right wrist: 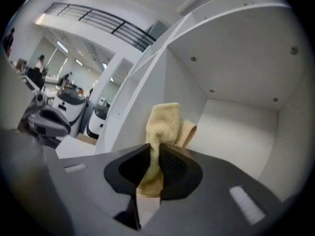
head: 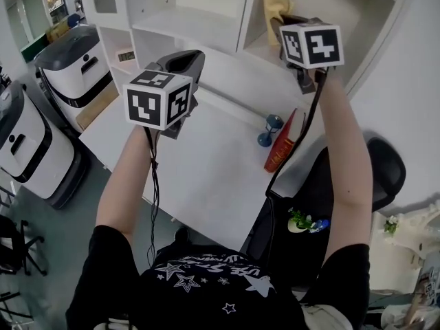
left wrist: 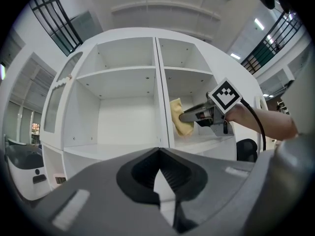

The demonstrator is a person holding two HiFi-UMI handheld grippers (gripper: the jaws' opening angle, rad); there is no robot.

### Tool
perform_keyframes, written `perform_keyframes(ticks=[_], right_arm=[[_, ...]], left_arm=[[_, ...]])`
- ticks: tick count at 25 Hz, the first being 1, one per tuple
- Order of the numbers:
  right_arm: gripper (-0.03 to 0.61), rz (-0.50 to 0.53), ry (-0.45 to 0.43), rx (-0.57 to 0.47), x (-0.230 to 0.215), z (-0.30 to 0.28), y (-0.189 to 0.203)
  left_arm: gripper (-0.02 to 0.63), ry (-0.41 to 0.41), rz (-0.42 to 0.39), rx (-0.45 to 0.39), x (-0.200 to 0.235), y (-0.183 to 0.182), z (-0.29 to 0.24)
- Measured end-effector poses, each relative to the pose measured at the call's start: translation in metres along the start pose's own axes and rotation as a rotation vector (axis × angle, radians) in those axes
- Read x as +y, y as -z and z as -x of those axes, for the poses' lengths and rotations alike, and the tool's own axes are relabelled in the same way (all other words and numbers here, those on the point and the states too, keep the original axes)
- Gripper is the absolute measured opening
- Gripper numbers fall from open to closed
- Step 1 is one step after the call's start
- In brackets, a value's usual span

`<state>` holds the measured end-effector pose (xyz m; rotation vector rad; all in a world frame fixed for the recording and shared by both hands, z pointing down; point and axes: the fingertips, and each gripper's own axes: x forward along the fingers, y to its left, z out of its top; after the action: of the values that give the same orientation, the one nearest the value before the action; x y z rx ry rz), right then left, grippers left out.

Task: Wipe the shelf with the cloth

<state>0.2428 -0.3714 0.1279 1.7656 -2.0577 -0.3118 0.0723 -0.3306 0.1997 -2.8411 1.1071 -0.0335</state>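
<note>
Standing on the floor to the left of the white shelf (left wrist: 123, 73), two white-and-grey machines (head: 71, 66) are seen. In front of the shelf's left column, the left tongs (left wrist: 159, 154) are held up over the desk (head: 206, 170), well apart from the shelf boards. Their jaws are pressed together at the tips and nothing is caught between them.

Further right, the yellow cloth (right wrist: 165, 124) is found in a compartment of the shelf's right column, just beside the upright divider at the shelf's middle. Whether it touches that divider cannot be told. The cloth is clamped by the right tongs (right wrist: 151, 156), which are reached into this compartment. The jaws are closed on the cloth's lower part, while its upper folds are bunched up beyond the tips.

Below the shelf's right column, a small blue object (head: 270, 130) and a red bottle-like container (head: 280, 146) are set close together on the desk, the red one tilted. To the right of the shelf and in front of it, a black chair (head: 388, 167) is seen.
</note>
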Motion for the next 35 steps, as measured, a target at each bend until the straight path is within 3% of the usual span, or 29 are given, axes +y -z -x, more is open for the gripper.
perform_keyframes(ticks=[4, 8, 13, 23, 30, 35], right_arm=[[0.08, 0.268, 0.139, 0.146, -0.029, -0.019, 0.011], [0.078, 0.51, 0.203, 0.331, -0.056, -0.036, 0.033], [0.078, 0.725, 0.18, 0.483, -0.073, -0.062, 0.06], [0.078, 0.756, 0.112, 0.666, -0.097, -0.104, 0.103], [0.078, 0.785, 0.073, 0.709, -0.091, -0.114, 0.114], [0.078, 0.746, 0.042, 0.702, -0.081, -0.106, 0.116]], left_arm=[[0.002, 0.043, 0.001, -0.021, 0.02, -0.004, -0.018], [0.002, 0.089, -0.006, -0.047, 0.037, -0.013, -0.035], [0.002, 0.141, 0.009, -0.084, 0.054, -0.019, -0.061], [0.002, 0.223, -0.018, -0.092, 0.061, -0.024, -0.093], [0.002, 0.26, -0.009, -0.094, 0.061, -0.019, -0.101], [0.002, 0.276, 0.003, -0.084, 0.062, -0.015, -0.1]])
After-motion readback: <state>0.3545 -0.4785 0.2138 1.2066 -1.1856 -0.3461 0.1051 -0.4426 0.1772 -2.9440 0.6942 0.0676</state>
